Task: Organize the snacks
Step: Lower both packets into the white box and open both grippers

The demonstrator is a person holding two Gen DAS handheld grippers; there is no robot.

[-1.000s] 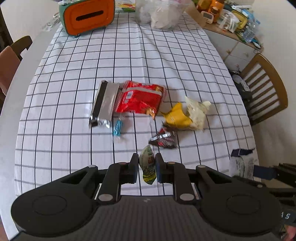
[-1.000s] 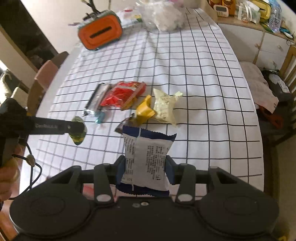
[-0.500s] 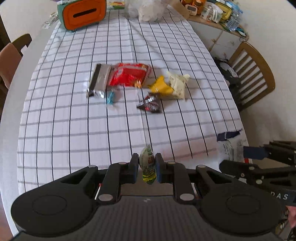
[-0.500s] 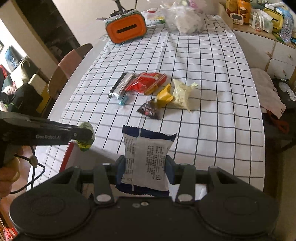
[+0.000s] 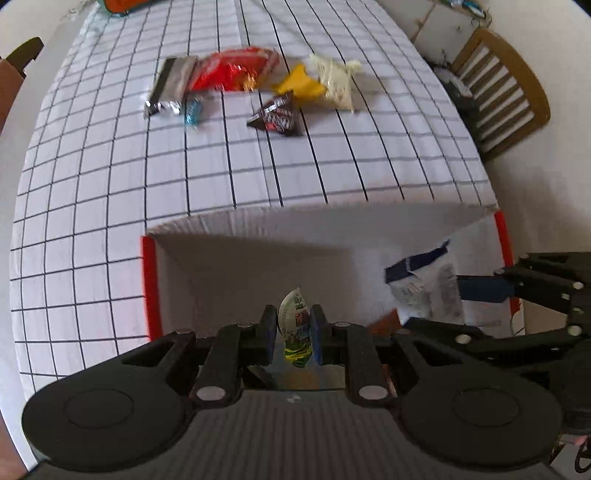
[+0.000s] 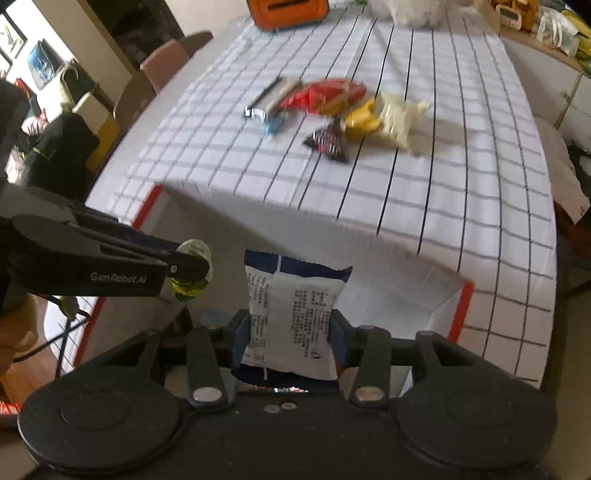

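Note:
My left gripper (image 5: 293, 314) is shut on a small green-and-white packet (image 5: 294, 325), held upright over an open box with white walls (image 5: 258, 258) and red edges. My right gripper (image 6: 291, 328) is shut on a white packet with a blue top (image 6: 293, 302), also above the box (image 6: 460, 314). In the left wrist view that packet (image 5: 424, 288) hangs at the box's right side. Farther up the checked tablecloth lie a silver-and-black bar (image 5: 168, 88), a red packet (image 5: 232, 72), a yellow packet (image 5: 299, 85), a pale packet (image 5: 336, 85), a dark brown packet (image 5: 277, 118) and a small blue candy (image 5: 192, 112).
A wooden chair (image 5: 506, 92) stands off the table's right side, and more chairs (image 6: 162, 62) line the left. An orange container (image 6: 288, 11) and a clear bag (image 6: 413, 11) sit at the far end. A person's hand (image 6: 14, 332) holds the left gripper.
Both grippers have drawn back toward the table's near end with their packets. The red-edged box has come into view beneath them, and the snacks on the cloth now lie farther off.

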